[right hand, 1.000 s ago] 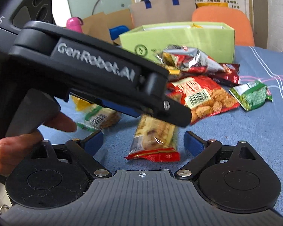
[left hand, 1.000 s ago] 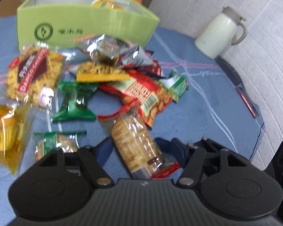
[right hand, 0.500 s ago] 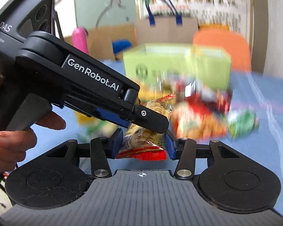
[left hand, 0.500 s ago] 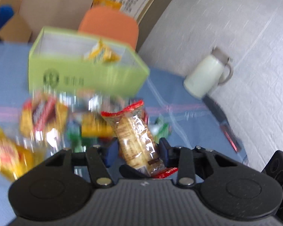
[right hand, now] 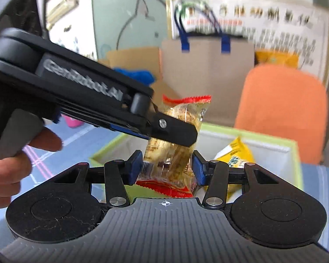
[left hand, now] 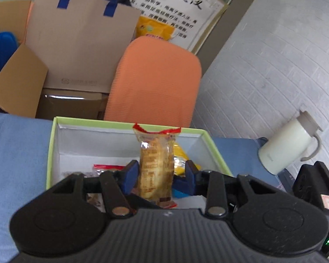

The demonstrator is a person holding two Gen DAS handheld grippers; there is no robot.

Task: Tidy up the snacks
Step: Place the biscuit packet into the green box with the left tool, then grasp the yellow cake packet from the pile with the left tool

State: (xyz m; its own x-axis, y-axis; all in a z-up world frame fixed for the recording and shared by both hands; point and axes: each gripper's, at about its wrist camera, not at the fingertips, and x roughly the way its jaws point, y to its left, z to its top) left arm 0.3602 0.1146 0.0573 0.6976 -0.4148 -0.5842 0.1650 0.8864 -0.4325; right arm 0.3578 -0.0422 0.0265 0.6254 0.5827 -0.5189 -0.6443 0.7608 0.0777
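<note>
Left tongs: pads do not both press the packet; a gap shows at the right pad, so whether they pinch it cannot be told.
Right tongs: both blue pads bear on the lower part of the packet; pinching it.
Packet: clear wrapper, red crimped ends, biscuit inside; held off the bench, between both sets of tongs.
Long axis: upright, running forward along the fingers of each set of tongs; top crimp leads, bottom crimp nearest the tong bodies.
Box: green rim, white inside, open top; directly ahead of and below the packet. It holds a yellow bag at the right.
Key relation: judged, the packet hangs over the box opening, near its front wall.
Nearer tongs: both at the packet; the left crosses in front of the right.
Next move (judged): release above the box floor.
</note>
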